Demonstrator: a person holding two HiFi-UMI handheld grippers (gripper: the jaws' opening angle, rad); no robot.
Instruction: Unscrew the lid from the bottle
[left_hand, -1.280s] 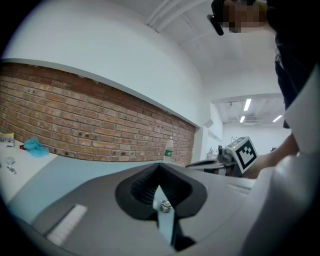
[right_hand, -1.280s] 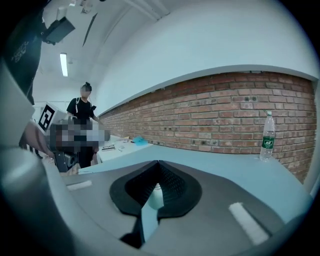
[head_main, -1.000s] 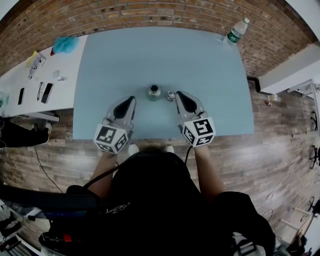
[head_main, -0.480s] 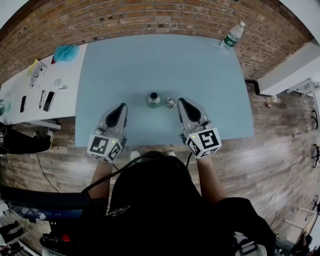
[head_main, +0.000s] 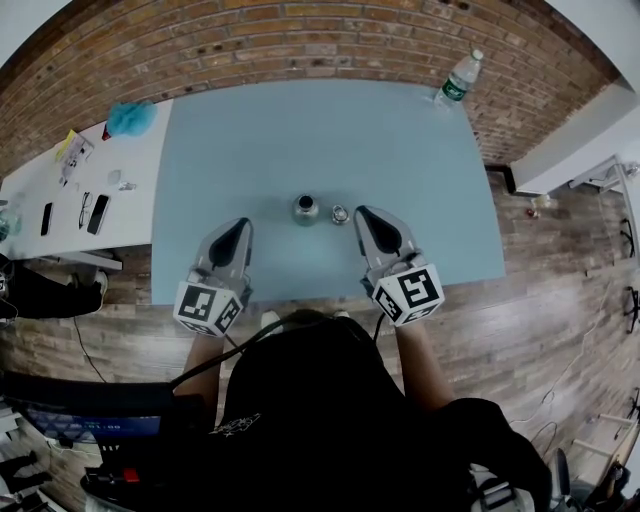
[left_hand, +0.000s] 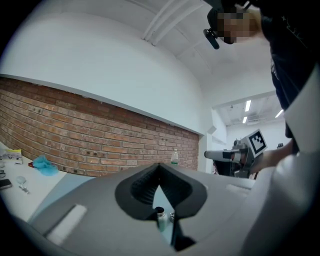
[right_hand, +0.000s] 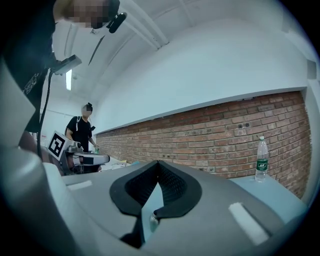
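Note:
A small metal bottle (head_main: 305, 209) stands open-mouthed on the blue table (head_main: 300, 130), with its round lid (head_main: 340, 214) lying just to its right. In the left gripper view the bottle (left_hand: 160, 218) and the lid (left_hand: 172, 217) show low between the jaws. My left gripper (head_main: 240, 226) is shut and empty, left of the bottle and nearer the person. Also shut and empty, my right gripper (head_main: 366, 213) sits just right of the lid. Only the lid (right_hand: 152, 219) shows in the right gripper view.
A plastic water bottle (head_main: 455, 80) stands at the table's far right corner. A white side table (head_main: 60, 190) at the left carries a blue cloth (head_main: 130, 117), phones and glasses. Another person (right_hand: 82, 130) stands in the background. The table's front edge runs under both grippers.
Both grippers have drawn back from the bottle and lid toward the person and risen a little. Bottle and lid have stayed in place.

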